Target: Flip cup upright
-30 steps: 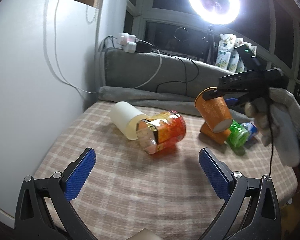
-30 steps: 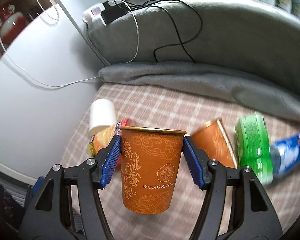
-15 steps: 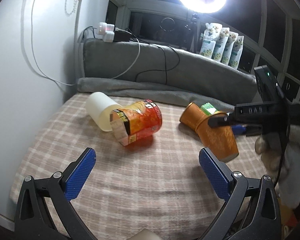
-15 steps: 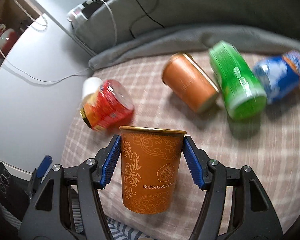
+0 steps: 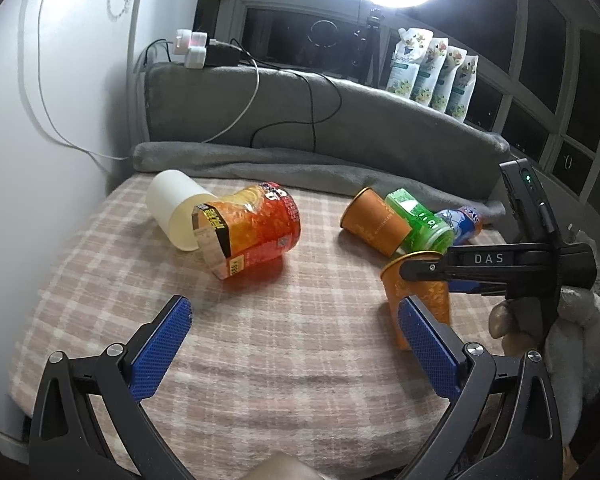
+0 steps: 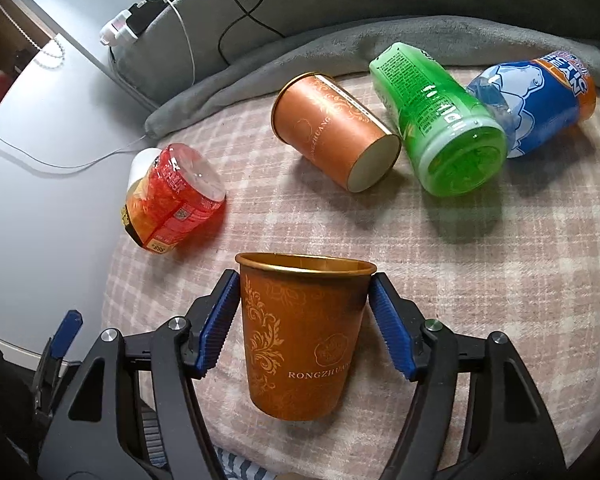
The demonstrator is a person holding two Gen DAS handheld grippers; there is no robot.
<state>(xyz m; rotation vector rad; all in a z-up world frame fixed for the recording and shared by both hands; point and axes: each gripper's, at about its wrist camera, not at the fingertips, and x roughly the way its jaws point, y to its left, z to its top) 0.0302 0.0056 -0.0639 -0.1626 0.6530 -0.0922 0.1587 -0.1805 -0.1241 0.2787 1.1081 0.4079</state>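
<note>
An orange paper cup (image 6: 304,336) with gold scrollwork stands upright, mouth up, between the blue pads of my right gripper (image 6: 304,320). The pads press its sides near the rim. In the left wrist view the same cup (image 5: 418,292) rests with its base on the checked blanket (image 5: 260,340), held by the right gripper (image 5: 440,270) from the right. My left gripper (image 5: 296,344) is open and empty, low over the blanket's front edge.
Lying on their sides on the blanket: a second orange cup (image 6: 336,132), a green cup (image 6: 440,120), a blue cup (image 6: 532,100), a red-orange snack cup (image 6: 172,196) and a white cup (image 5: 172,208). A grey cushion (image 5: 340,112) with cables is behind. A white wall (image 5: 40,120) is on the left.
My right gripper has turned the orange cup from tilted in the air to upright and lowered it onto the blanket. My left gripper stayed open.
</note>
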